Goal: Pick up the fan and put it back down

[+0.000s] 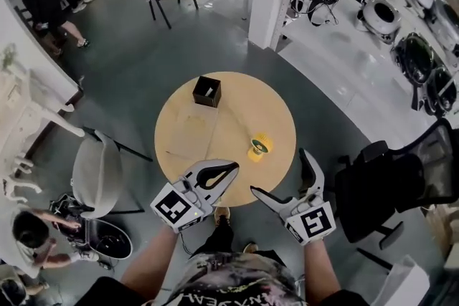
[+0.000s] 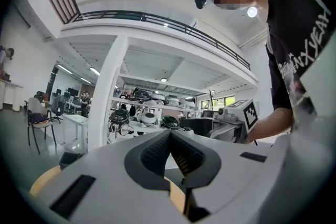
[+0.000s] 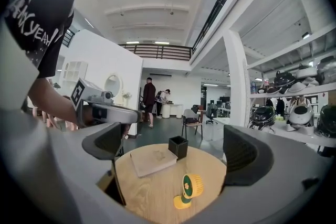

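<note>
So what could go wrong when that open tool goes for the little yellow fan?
1. The fan stands upright on a small base, so a nudge from one side of the right tool could tip it over.
2. Its head is round, so a grip there might slip or twist.
3. The left tool is shut and off to the side, so it probably could not steady the fan.

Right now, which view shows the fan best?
The right gripper view: the fan stands upright, face and base clear, framed between the right gripper's open tongs. The head view shows it small from above on the table. The left gripper view misses it.
</note>
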Available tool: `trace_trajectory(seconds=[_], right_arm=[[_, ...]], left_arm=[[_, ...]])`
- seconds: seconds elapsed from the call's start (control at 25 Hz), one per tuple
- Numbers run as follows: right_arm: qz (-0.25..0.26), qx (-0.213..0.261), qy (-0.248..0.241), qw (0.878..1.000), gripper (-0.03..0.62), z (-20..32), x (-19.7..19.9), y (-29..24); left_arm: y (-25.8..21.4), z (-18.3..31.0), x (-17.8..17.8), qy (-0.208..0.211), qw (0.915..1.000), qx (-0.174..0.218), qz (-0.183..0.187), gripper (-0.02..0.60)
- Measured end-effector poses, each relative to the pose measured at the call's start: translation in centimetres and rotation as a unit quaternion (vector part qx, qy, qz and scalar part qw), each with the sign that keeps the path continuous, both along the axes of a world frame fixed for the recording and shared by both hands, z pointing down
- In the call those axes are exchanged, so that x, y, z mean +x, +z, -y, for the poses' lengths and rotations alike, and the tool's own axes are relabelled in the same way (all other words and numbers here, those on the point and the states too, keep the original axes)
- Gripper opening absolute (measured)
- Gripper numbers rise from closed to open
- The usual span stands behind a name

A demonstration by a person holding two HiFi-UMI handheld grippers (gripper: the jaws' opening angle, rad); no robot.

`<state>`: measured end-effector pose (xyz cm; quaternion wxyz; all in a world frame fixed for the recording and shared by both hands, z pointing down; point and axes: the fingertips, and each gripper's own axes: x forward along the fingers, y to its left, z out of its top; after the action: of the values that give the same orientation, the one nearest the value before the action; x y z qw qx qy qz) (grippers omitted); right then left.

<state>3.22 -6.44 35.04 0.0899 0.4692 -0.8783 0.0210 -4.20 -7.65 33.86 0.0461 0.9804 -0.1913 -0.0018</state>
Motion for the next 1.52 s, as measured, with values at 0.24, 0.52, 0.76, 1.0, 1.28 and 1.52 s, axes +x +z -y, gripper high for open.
trace_trajectory(seconds=[0.24,0.52,0.76,1.0,1.28,1.52], right_arm=[[-0.006,-0.005,0.016,1.0,0.586,2.5,-0.7,0.3],[-0.001,-0.001,0.008,1.0,0.586,4.6,-0.2,0.4],[0.004,-0.004,-0.015,1.0,0.586,5.5,0.7,1.0],[0.005,-0.008,-0.025,1.0,0.586,6.2,1.5,1.5],[0.008,-0.012,-0.03,0.999,0.586,6.6,2.4,3.1],[0.014,-0.019,-0.024,0.999,0.586,6.9,3.3,6.5]], left_arm=[[0.7,2.8,-0.7,0.012,0.9999,-0.008,-0.005,0.012],[0.9,4.7,0.1,0.006,0.9999,-0.009,0.002,0.012],[1.1,5.4,1.1,-0.015,0.9998,-0.008,0.009,0.012],[1.7,5.3,2.1,-0.017,0.9997,-0.004,0.017,0.012],[2.8,5.8,2.7,-0.034,0.9993,-0.003,0.017,0.012],[5.6,6.3,3.0,-0.039,0.9991,-0.005,0.016,0.012]])
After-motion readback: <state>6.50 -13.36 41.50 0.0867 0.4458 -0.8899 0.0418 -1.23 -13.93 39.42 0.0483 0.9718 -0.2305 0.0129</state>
